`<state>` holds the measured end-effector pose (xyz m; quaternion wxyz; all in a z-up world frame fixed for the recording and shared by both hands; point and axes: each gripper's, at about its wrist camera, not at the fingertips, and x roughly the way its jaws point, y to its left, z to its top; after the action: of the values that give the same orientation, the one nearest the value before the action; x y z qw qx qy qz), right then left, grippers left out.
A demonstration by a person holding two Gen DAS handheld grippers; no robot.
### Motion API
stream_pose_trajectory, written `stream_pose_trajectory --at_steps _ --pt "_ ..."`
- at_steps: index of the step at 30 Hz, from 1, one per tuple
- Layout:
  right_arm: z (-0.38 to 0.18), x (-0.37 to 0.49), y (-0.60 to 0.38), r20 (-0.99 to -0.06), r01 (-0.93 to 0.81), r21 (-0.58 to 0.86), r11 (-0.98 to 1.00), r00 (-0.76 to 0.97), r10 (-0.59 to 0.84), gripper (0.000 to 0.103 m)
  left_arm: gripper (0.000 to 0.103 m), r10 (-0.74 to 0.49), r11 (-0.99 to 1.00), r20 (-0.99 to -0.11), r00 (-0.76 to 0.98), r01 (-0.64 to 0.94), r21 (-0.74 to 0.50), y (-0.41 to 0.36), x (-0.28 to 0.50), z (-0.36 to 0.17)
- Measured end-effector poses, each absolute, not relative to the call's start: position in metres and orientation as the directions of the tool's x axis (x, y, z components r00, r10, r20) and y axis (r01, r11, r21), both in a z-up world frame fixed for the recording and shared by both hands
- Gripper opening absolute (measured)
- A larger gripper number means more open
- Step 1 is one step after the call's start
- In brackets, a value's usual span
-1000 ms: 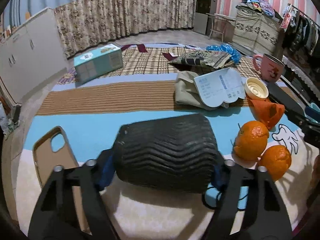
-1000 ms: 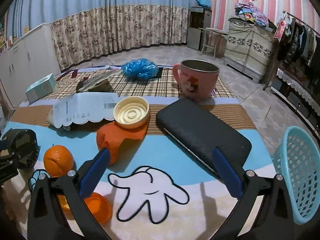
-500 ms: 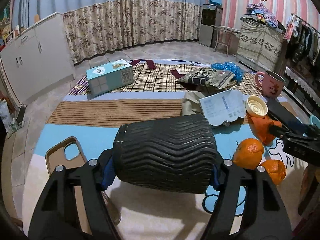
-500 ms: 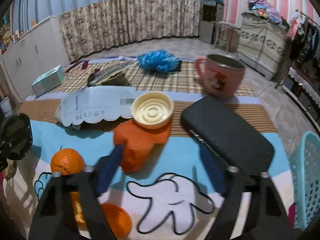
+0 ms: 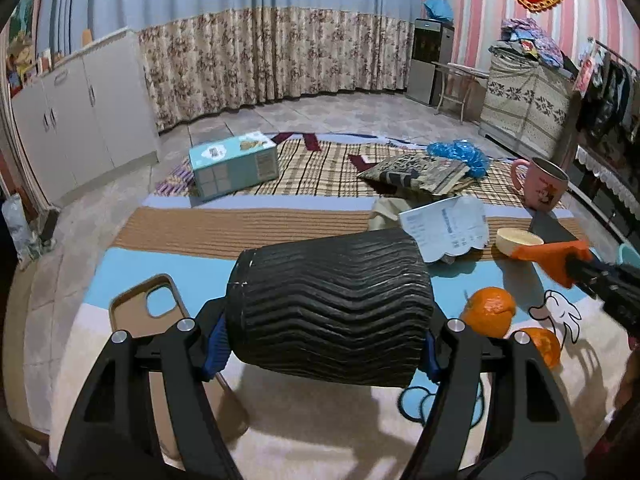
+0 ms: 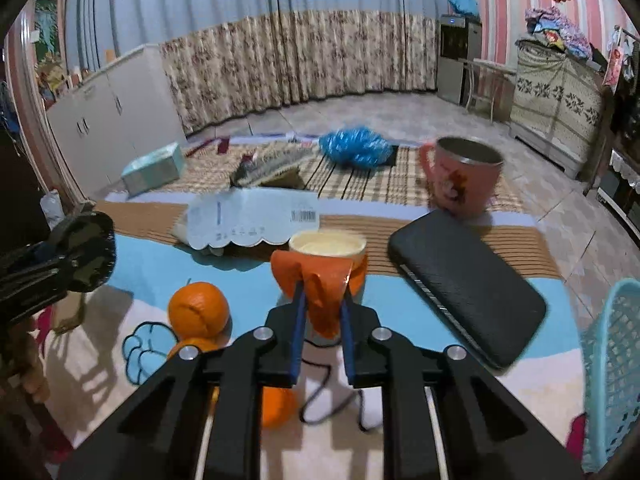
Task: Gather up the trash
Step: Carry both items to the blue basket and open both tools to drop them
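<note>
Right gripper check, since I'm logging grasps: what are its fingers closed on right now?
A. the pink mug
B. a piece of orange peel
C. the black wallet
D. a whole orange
B: the right gripper pinches the orange peel between its fingers, while the whole orange, pink mug and black wallet lie untouched.

Both cameras ride low over the desk (image 5: 168, 224), facing the curtains (image 6: 280, 60); the left sits nearer the cabinets, the right nearer the basket (image 6: 612, 360); both catch the oranges (image 5: 488, 312), pink mug (image 6: 464, 176), tissue box (image 5: 234, 164).
</note>
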<state>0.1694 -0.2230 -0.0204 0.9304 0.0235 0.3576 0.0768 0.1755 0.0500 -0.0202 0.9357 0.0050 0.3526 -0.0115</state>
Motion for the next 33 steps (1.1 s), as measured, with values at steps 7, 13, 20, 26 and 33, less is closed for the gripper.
stream_pose_trajectory --at_steps 7,13,20,26,33 --pt "0.022 0.144 -0.268 -0.580 -0.094 0.149 0.984 0.798 0.164 0.016 0.069 -0.032 0.995 -0.606 0.795 0.084 0.057 0.013 0.155 0.010" --pt "0.049 0.112 -0.316 -0.535 -0.029 0.136 0.990 0.839 0.098 0.016 0.069 -0.125 0.985 -0.565 0.816 0.172 0.031 -0.039 0.138 0.038" --pt "0.061 0.060 -0.403 -0.503 0.153 0.101 0.983 0.860 -0.082 0.016 0.069 -0.250 0.954 -0.548 0.798 0.301 0.003 -0.123 0.127 0.049" --pt "0.045 0.026 -0.481 -0.533 0.316 0.100 0.944 0.818 -0.218 0.016 0.068 -0.357 0.906 -0.566 0.743 0.423 -0.016 -0.208 0.124 0.036" --pt "0.010 0.017 -0.533 -0.592 0.410 0.087 0.908 0.755 -0.284 0.016 0.068 -0.466 0.825 -0.595 0.655 0.565 -0.025 -0.309 0.118 0.019"
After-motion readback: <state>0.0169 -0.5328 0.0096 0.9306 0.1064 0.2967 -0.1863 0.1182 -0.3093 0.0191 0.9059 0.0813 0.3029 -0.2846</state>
